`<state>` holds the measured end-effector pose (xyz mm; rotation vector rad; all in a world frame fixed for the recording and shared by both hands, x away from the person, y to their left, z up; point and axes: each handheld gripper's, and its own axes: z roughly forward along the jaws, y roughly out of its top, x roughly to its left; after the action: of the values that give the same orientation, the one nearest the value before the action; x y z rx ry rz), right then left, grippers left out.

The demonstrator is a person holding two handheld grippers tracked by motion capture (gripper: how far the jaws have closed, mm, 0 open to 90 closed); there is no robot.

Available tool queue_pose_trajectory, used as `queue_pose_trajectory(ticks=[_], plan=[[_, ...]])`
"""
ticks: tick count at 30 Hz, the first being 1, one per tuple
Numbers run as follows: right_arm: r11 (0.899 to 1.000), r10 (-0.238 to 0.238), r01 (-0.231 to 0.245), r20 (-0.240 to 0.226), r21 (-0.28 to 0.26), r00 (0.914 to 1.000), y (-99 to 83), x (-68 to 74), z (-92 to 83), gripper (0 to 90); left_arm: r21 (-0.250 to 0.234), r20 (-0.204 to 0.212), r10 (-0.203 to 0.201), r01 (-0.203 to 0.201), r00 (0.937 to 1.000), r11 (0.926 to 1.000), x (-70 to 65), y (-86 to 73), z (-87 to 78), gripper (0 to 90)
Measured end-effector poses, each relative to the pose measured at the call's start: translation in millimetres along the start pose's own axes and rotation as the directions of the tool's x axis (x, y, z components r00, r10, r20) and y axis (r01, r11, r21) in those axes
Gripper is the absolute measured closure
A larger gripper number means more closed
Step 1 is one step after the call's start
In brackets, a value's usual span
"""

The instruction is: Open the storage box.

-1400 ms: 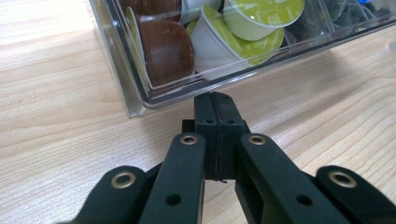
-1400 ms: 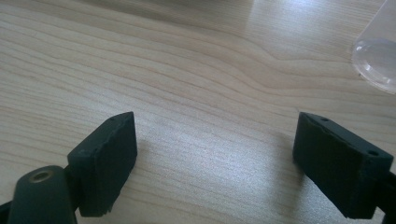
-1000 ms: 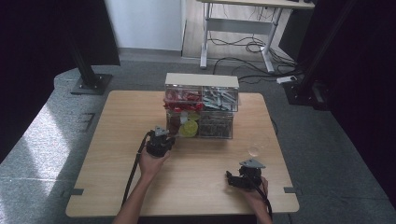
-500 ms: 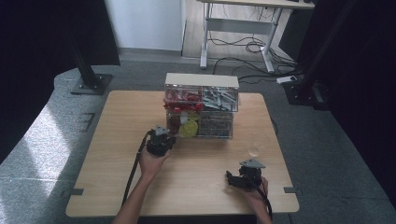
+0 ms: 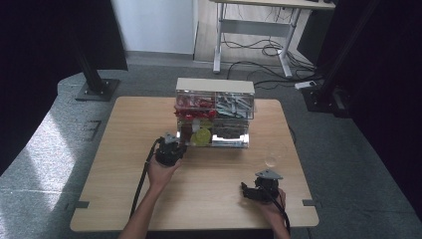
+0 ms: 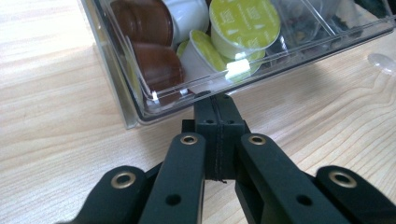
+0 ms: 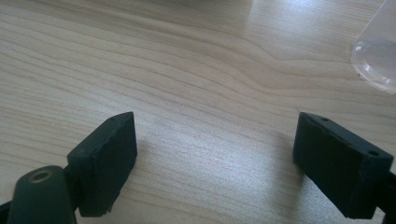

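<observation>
A clear plastic organiser (image 5: pixel 215 112) stands at the table's far middle, its drawers holding red, yellow-green and grey items. My left gripper (image 5: pixel 178 146) sits right at its lower left drawer. In the left gripper view my left gripper (image 6: pixel 218 100) is shut, its tips touching the front lip of the clear drawer (image 6: pixel 140 112) that holds brown capsules (image 6: pixel 156 65) and green-lidded capsules (image 6: pixel 243 21). My right gripper (image 5: pixel 246 190) rests near the table's front right; in the right gripper view my right gripper (image 7: pixel 215 161) stands open over bare wood, nothing between its pads.
A clear glass (image 5: pixel 274 153) stands on the table to the right of the organiser, and its base (image 7: pixel 376 60) shows at the top right of the right gripper view. A desk frame with cables (image 5: pixel 259 47) is beyond the table.
</observation>
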<state>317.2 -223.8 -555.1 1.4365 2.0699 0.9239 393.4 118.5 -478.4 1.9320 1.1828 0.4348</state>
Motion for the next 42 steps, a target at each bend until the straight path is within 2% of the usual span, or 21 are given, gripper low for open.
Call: queue_pose_trajectory(ticks=[12,24,40,42], plan=[[1.000,0.002,-0.002,0.001,0.000,1.0000,0.0,0.1,0.0,13.6,-0.005,0.000,0.014,-0.014,0.9999,0.9999,-0.5,8.6,-7.0,90.0],[1.000,0.001,-0.001,0.002,-0.001,1.0000,0.0,-0.1,0.1,13.6,-0.038,0.005,0.012,-0.011,0.9999,0.9992,-0.5,21.4,-15.8,90.0],[1.000,0.003,-0.003,0.002,0.000,1.0000,0.0,0.0,0.0,13.6,-0.054,-0.019,0.036,-0.037,0.9992,0.9978,-1.1,40.1,-22.3,90.0],[1.000,0.002,-0.002,0.003,-0.001,1.0000,0.0,-0.1,0.1,13.6,-0.054,-0.034,0.055,-0.056,0.9979,0.9970,-1.7,43.3,-22.7,90.0]])
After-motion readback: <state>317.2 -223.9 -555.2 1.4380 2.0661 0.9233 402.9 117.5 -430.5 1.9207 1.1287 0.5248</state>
